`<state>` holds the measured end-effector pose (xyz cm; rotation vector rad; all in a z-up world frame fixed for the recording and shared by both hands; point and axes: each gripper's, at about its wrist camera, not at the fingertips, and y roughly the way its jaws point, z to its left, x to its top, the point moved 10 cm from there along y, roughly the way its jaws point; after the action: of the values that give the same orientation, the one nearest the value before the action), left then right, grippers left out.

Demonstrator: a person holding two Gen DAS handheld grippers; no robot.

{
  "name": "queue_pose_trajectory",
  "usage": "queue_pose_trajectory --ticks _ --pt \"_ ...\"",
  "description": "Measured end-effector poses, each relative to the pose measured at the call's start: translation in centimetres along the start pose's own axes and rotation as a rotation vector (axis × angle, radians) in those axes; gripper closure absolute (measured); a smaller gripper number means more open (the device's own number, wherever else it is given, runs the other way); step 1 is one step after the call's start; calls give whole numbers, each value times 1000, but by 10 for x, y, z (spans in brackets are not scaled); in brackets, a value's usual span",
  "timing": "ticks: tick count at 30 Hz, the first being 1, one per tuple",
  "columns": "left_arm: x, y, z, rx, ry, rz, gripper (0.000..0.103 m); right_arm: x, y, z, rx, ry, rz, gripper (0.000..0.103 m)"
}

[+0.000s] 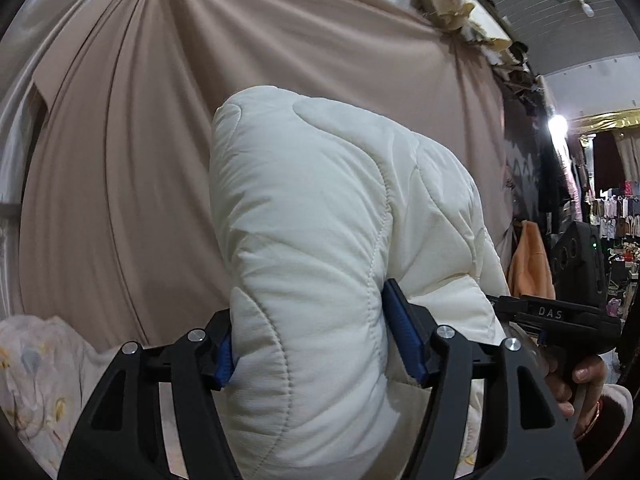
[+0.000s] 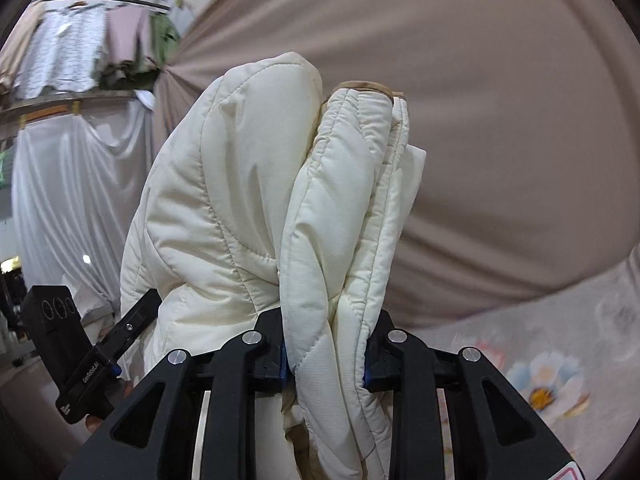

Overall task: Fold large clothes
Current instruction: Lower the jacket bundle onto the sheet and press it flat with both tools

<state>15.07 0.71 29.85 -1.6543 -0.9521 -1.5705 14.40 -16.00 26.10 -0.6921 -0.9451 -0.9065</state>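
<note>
Mid-fold, with the white quilted jacket (image 1: 320, 216) lifted off the floral bedspread (image 2: 552, 360), left gripper (image 1: 316, 344) pinching a thick puffy fold, right gripper (image 2: 325, 354) clamping stacked layers, and laying flat and squaring apparently left.

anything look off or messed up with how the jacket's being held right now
Nothing looks damaged. The white quilted jacket is bunched into thick folds rather than spread flat; the left gripper clamps a puffy wad, and the right gripper pinches several stacked layers.
</note>
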Motion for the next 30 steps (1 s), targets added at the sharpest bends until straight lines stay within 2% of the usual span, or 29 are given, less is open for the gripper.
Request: queue_pose_trajectory --ticks 5,10,15,16,19,22,25,27,30 --pt "-84 70 51 50 -87 198 42 -67 83 -60 -36 120 170 78" --pt "-194 120 88 100 -140 405 43 -158 146 -124 -104 221 349 78" --pt "-295 120 127 133 -238 568 43 -249 182 -162 -148 294 523 78" --pt "-305 117 135 142 -255 565 42 -265 186 -167 -156 297 549 76" --pt "-313 113 142 121 -290 533 39 -281 189 -173 -136 287 517 74" --pt "-315 114 139 164 -249 523 28 -284 190 -174 -155 246 502 68" --pt "-317 113 145 188 -243 510 20 -287 186 -179 -164 285 483 55" --pt "-307 108 146 198 -252 511 17 -284 177 -181 -161 337 480 50" --pt "-284 87 147 265 -177 493 15 -264 153 -183 -192 356 440 48"
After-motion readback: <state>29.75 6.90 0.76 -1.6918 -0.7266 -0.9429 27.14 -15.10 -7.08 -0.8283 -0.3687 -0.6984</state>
